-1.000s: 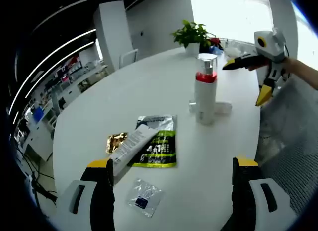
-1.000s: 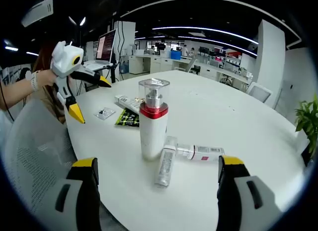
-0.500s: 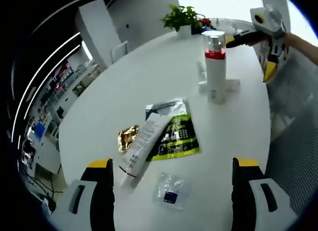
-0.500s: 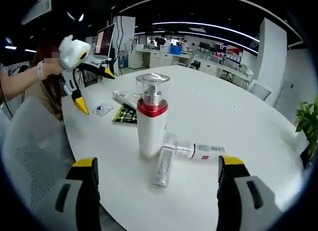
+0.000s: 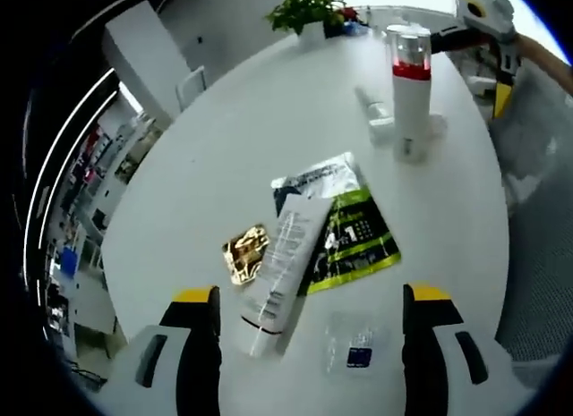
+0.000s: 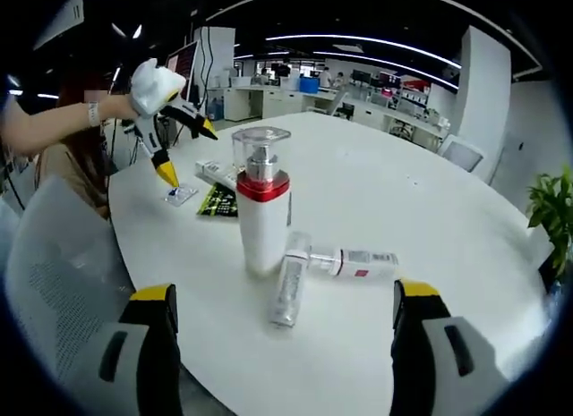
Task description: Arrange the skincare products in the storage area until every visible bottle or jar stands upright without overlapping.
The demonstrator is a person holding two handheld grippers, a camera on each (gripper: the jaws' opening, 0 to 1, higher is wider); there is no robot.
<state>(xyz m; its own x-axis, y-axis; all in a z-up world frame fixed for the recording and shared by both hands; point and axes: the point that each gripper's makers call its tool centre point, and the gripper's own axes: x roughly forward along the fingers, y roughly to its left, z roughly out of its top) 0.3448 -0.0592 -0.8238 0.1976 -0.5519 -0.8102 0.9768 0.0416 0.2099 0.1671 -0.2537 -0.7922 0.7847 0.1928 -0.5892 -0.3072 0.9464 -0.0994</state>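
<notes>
Now your left claw [image 5: 309, 322] hovers wide open and empty over the lying white tube [image 5: 282, 271]: soft, slick, so pinch its stiffer capped end.

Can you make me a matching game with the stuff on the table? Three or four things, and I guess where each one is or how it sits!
Things:
1. pump bottle
2. white tube
3. gold packet
4. potted plant

States:
A. lying across the green packet
B. at the table's far edge
C. standing upright
D. flat on the table, beside the tube

Pairs: 1-C, 2-A, 3-D, 4-B
</notes>
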